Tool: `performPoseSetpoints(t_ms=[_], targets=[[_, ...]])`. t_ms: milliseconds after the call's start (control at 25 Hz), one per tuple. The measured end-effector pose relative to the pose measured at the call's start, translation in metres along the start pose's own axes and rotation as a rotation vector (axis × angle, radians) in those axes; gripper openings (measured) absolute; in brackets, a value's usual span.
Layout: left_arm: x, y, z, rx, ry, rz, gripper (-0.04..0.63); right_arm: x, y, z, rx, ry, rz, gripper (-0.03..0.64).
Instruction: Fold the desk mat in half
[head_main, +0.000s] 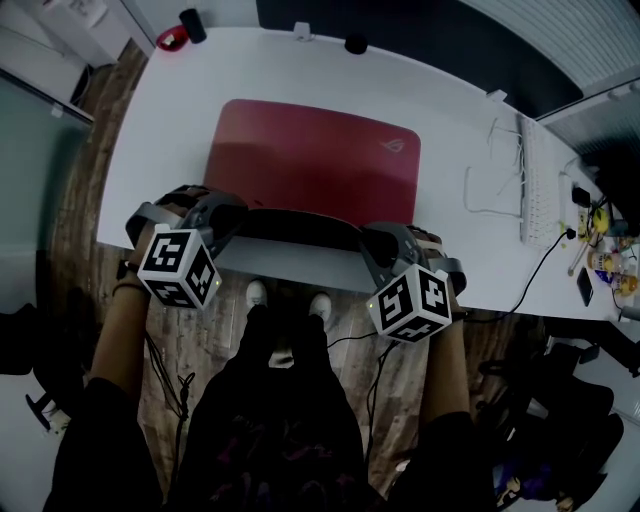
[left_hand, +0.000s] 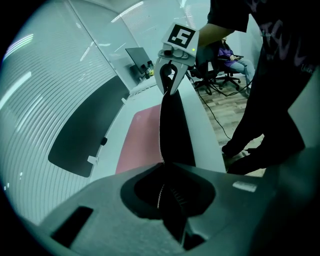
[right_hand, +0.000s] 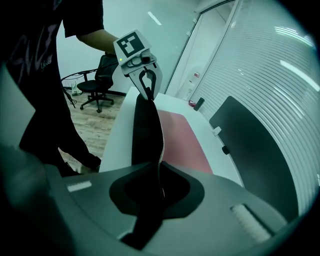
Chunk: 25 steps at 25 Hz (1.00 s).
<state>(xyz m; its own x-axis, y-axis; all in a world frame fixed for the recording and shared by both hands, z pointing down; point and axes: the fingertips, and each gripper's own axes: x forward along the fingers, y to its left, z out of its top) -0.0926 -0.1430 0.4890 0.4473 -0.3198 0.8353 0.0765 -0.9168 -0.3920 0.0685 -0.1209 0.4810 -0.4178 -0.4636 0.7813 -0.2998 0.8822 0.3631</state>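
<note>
Left gripper, right gripper each pinch desk mat by near edge, apparently lifted; long axis 9-to-3 o'clock; far edge at 12 o'clock from jaws.

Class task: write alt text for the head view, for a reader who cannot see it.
The left tongs and right tongs pinch the near edge of a red mat and hold it raised off a white table, baring its black underside. Wood floor shows below.

no legible text; only a faint logo on the desk mat.
</note>
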Motion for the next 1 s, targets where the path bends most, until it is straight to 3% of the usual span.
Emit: performPoseSetpoints(t_ms=[440,840,1000], targets=[[0.028,0.067,-0.010,0.016,0.011,0.004,0.025,0.031,-0.067,-0.001,-0.055,0.033,0.056,0.035],[0.064,0.119,-0.021,-0.005,0.015,-0.009,0.025,0.062,-0.116,-0.009,-0.069,0.061,0.086,0.035],[0.079,0.144,-0.026,-0.048,-0.001,-0.011,0.025,0.076,-0.139,-0.014,-0.055,0.065,0.102,0.035]])
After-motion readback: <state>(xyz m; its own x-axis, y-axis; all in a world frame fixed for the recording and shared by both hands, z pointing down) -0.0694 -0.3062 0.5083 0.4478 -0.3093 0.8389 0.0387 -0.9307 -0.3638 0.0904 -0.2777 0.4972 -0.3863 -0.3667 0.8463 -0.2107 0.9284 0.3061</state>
